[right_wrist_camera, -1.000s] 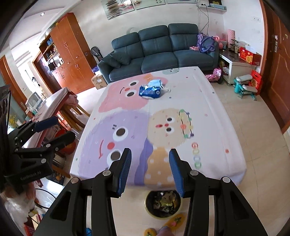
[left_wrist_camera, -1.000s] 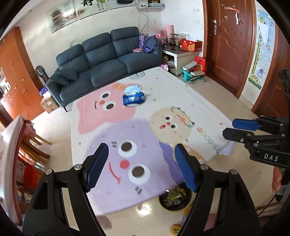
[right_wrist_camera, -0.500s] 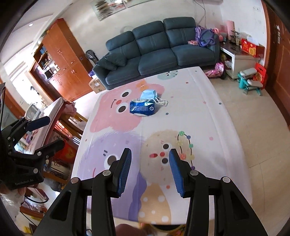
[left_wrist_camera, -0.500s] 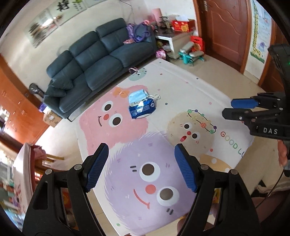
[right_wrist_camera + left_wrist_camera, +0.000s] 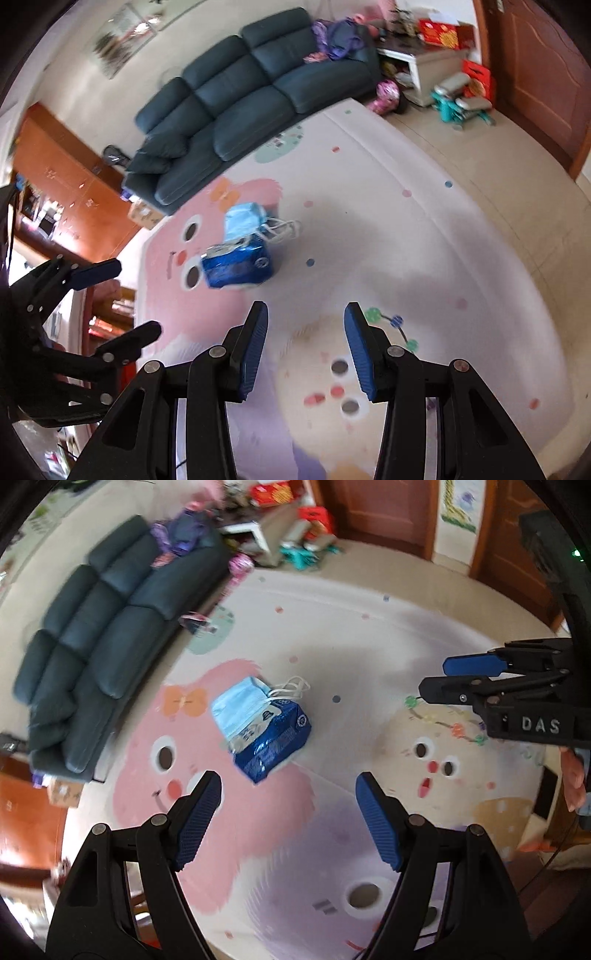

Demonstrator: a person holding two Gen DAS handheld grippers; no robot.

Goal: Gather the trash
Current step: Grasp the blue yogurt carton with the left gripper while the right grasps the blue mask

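Both grippers have advanced over the mat since the earlier frames; the trash pile, formerly far up the mat, now lies just ahead of the fingertips, and the waste bin seen below the near edge a second ago is out of view.

Left gripper (image 5: 288,805): jaws wide apart, nothing between them, touching nothing. Blue ribbed pads (image 5: 197,819) hang above the pink cartoon face of the play mat (image 5: 369,642). Seen also from the right wrist view at far left (image 5: 129,295), open.

Right gripper (image 5: 304,339): jaws apart, narrower than the left, empty, touching nothing. Seen side-on in the left wrist view (image 5: 436,679); housing lettered "DAS". Part of a hand (image 5: 572,775) shows below it.

Blue foil wrapper (image 5: 273,738): crumpled, lying on the pink face, just beyond the left gripper's tips and up-left of the right gripper's tips.

Light blue face mask (image 5: 240,705): lying partly on the wrapper's far end, touching it; white ear loops (image 5: 291,686) trail onto the mat.

Surroundings: dark blue sofa (image 5: 240,96) along the mat's far edge; wooden door (image 5: 535,66); orange cabinet (image 5: 66,184). Both views motion-blurred.
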